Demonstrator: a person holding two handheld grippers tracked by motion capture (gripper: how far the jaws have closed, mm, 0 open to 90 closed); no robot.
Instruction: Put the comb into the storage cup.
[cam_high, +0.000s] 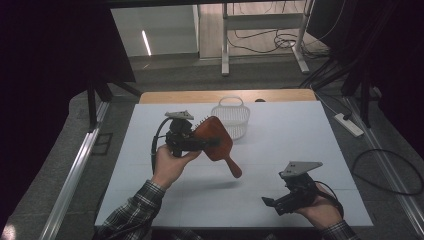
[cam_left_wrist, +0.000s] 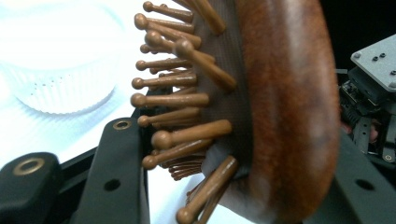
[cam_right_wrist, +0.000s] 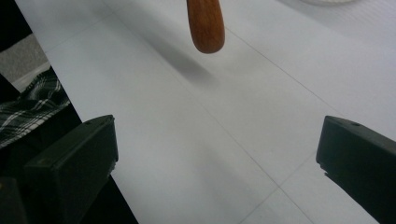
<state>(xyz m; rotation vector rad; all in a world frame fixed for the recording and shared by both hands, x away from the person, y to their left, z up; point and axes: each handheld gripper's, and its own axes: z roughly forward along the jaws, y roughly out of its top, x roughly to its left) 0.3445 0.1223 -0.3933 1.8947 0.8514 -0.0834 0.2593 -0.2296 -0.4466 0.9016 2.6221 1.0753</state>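
My left gripper (cam_high: 207, 142) is clamped on the wooden hairbrush (cam_high: 216, 141), its fingers (cam_left_wrist: 119, 172) pressed against the paddle-shaped head from both sides. In the left gripper view I see one finger on the bristle side, among the round-tipped wooden pins, and the other against the smooth reddish-brown back. The brush is held up off the counter (cam_high: 280, 135) — its shadow lies on the white surface below. In the high view the head is toward the gripper and the handle slants down and to the right, its rounded end hanging in the air near the middle of the counter.

My right gripper (cam_high: 270, 202) sits low near the front right edge of the counter, well apart from the brush, in my right hand (cam_high: 320, 207). Its fingers (cam_right_wrist: 77, 163) stand wide apart with nothing between them; through the gap in the right gripper view I see bare white counter, and the tip of the brush handle pokes in from the top.

Behind the brush, toward the far edge of the counter, stands a small white basket (cam_high: 231, 117) with a handle loop — in the left gripper view it shows as a pale, washed-out shape beyond the pins. A plaid sleeve (cam_high: 132, 212) covers my left forearm.
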